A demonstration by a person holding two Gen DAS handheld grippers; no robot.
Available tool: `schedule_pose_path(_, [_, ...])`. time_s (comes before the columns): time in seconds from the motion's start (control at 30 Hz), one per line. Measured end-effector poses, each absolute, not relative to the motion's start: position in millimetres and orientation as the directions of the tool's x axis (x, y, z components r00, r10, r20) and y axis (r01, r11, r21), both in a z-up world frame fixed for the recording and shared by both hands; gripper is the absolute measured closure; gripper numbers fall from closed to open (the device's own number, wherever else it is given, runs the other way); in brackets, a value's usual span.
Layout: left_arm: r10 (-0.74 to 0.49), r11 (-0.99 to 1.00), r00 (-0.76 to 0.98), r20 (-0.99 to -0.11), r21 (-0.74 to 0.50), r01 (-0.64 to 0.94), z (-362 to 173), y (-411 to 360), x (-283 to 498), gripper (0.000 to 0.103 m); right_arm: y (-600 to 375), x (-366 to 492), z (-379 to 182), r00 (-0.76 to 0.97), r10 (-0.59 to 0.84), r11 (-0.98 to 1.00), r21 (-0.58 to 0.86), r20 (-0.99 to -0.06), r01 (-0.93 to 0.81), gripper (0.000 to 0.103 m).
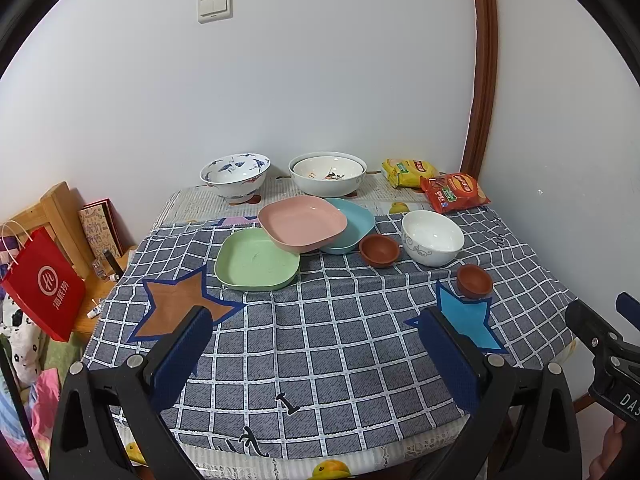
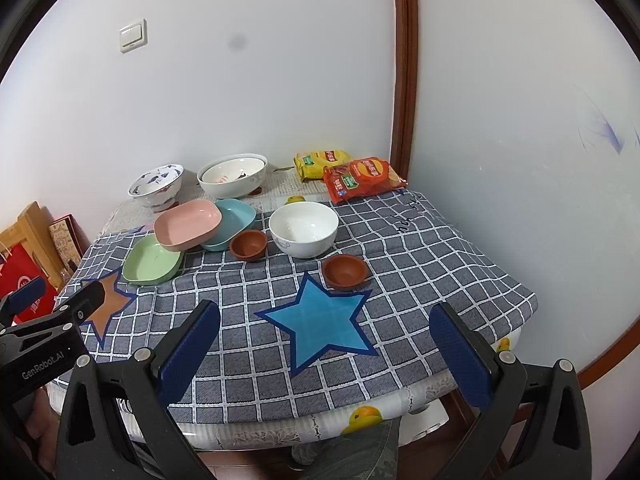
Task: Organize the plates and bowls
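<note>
Before any grasp: we hold the left gripper (image 1: pixel 320 344) and right gripper (image 2: pixel 324 340) spread and empty, well short of the overlapping pink plate (image 1: pixel 302 222), green plate (image 1: pixel 256 262) and blue plate (image 1: pixel 356 224) mid-table, so approach presumably comes next.

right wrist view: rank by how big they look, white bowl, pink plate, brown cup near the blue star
1. pink plate and white bowl: look about alike, no ranking
2. brown cup: clearly smallest, though nearest the camera
</note>
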State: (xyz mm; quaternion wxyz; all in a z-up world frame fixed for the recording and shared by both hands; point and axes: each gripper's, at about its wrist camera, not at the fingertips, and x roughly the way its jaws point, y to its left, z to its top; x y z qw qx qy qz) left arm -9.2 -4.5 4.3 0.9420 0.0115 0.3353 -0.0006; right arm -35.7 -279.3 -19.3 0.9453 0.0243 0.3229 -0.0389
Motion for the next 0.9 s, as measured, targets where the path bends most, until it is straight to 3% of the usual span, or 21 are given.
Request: schedule_pose_path(0.9, [-0.005,1.000,0.792,-0.610,0.020,0.021,10,-9,-1,0.000,-279,-29,-21,0.789,-0.045,0.996,0.029,-0.613,0.079,0.000])
